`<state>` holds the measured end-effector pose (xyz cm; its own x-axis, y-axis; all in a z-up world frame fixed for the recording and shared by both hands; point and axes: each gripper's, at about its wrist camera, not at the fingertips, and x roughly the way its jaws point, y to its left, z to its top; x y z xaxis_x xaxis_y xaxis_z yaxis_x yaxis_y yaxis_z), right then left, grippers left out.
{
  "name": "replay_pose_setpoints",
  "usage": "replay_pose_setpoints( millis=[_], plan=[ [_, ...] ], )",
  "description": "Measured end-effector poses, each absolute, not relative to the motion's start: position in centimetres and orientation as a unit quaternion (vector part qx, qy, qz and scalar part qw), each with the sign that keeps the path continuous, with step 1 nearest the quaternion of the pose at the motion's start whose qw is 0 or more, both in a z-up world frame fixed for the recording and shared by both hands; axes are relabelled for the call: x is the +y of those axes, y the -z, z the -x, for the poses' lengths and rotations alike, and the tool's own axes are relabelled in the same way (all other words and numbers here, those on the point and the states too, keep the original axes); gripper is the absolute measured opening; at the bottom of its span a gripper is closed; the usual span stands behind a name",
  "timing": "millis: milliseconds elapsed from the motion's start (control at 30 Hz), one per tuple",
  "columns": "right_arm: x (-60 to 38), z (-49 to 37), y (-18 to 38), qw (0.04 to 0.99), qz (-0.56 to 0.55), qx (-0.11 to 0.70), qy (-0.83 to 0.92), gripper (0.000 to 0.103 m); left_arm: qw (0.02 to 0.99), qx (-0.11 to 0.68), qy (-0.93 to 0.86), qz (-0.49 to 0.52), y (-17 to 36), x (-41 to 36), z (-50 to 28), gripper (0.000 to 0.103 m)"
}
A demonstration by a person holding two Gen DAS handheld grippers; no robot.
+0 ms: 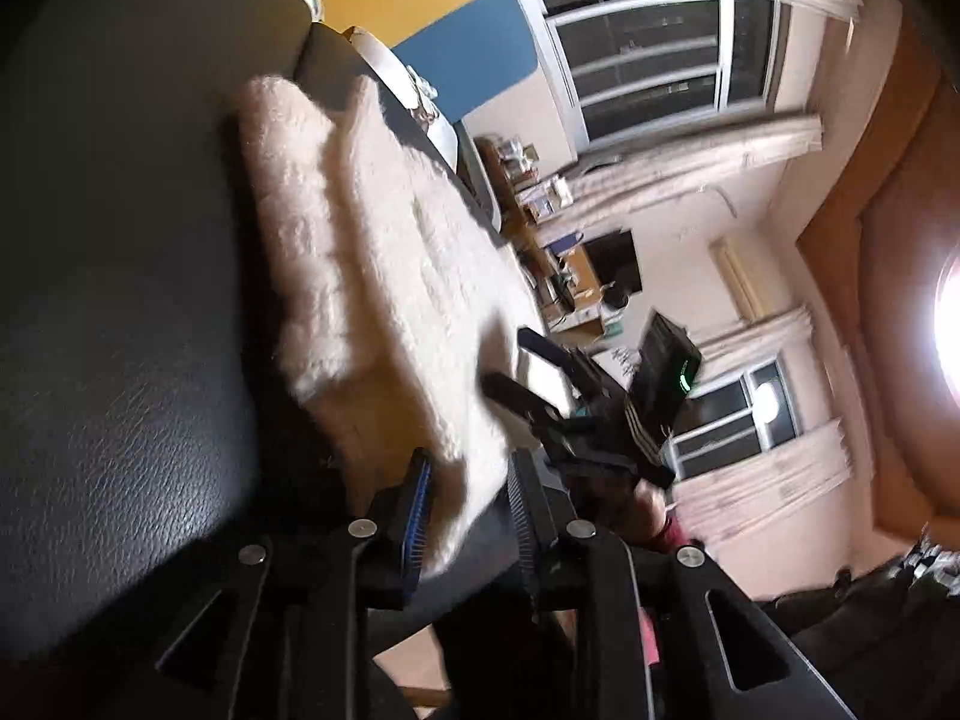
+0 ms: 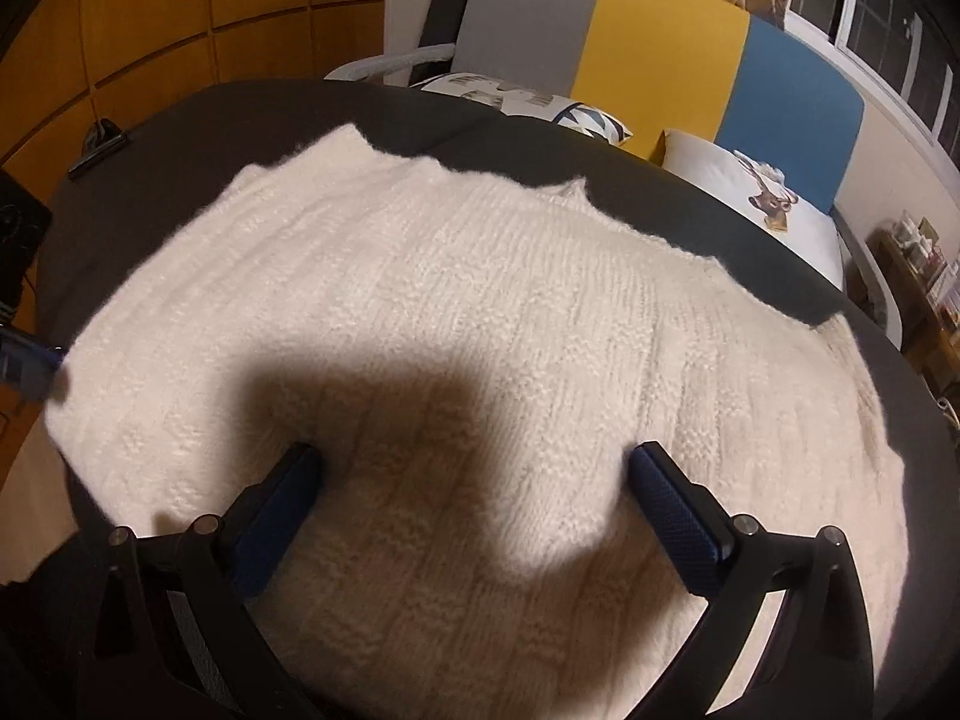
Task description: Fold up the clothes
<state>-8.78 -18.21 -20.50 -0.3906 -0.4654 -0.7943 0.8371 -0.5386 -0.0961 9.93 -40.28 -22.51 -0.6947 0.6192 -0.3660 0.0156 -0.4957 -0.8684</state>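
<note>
Nearest in the left wrist view, the left gripper (image 1: pixel 468 516) has its two fingers closed on a corner of the white knitted sweater (image 1: pixel 372 252), the cloth pinched between the blue pads (image 1: pixel 418 510). The sweater lies on a dark padded surface (image 1: pixel 120 330), with one thick layer doubled over along its far side. The right gripper (image 2: pixel 474 504) hangs low over the middle of the sweater (image 2: pixel 480 276) with its fingers wide apart and nothing between them; its shadow falls on the knit.

Judgement: a fold is in hand, the left side holding an edge. The next move calls for the right gripper to take a matching edge or pin the cloth while the held corner is carried across.

Hard to make out: the left view is motion-blurred and rolled sideways; the sweater's sleeves and hem cannot be told apart. Beyond, pillows (image 2: pixel 762 192) and a grey, yellow and blue headboard (image 2: pixel 660 48) stand clear.
</note>
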Motion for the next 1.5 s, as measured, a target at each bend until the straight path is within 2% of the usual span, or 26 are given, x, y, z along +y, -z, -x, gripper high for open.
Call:
replay_pose_setpoints(
  millis=[67,133,233,367,433,733,1033,1267,1300,1367,1400,1500],
  plan=[
    [-18.1,7.8,19.4,0.426,-0.354,0.253,0.793,0.103,0.191,-0.452,-0.795,0.356,22.6,-39.7,-9.7,0.024],
    [-18.0,7.0,19.3,0.42,-0.356,0.272,0.789,0.103,0.194,-0.42,-0.799,0.384,22.7,-38.4,-9.6,0.011],
    [-17.1,6.5,20.2,0.405,-0.383,0.269,0.786,0.103,0.187,-0.371,-0.813,0.407,22.6,-36.1,-9.7,0.008],
    [-14.8,7.4,21.5,0.405,-0.426,0.186,0.787,0.103,0.186,-0.383,-0.808,0.407,22.6,-36.5,-10.7,0.008],
    [-14.7,7.0,21.6,0.406,-0.412,0.19,0.793,0.103,0.194,-0.394,-0.802,0.404,22.4,-36.6,-11.1,0.022],
    [-14.0,6.5,21.7,0.414,-0.381,0.165,0.81,0.103,0.162,-0.481,-0.798,0.325,20.5,-40.5,-8.7,0.025],
    [-13.6,6.1,21.9,0.417,-0.372,0.158,0.814,0.103,0.096,-0.488,-0.804,0.328,20.6,-44.8,-0.8,0.028],
    [-13.4,6.2,21.9,0.42,-0.368,0.155,0.815,0.103,0.097,-0.483,-0.793,0.357,22.0,-44.7,2.7,0.03],
    [-13.4,6.2,21.9,0.42,-0.368,0.155,0.815,0.103,0.091,-0.473,-0.802,0.353,21.6,-44.5,2.4,0.028],
    [-13.4,6.1,21.9,0.42,-0.366,0.155,0.816,0.103,0.078,-0.452,-0.82,0.343,20.8,-43.9,1.8,0.01],
    [-13.3,6.2,21.9,0.42,-0.366,0.155,0.816,0.103,0.072,-0.441,-0.829,0.338,20.4,-43.7,1.5,0.005],
    [-13.4,6.2,21.9,0.419,-0.369,0.158,0.814,0.103,0.053,-0.408,-0.853,0.322,19.2,-42.9,0.5,0.006]
  ],
)
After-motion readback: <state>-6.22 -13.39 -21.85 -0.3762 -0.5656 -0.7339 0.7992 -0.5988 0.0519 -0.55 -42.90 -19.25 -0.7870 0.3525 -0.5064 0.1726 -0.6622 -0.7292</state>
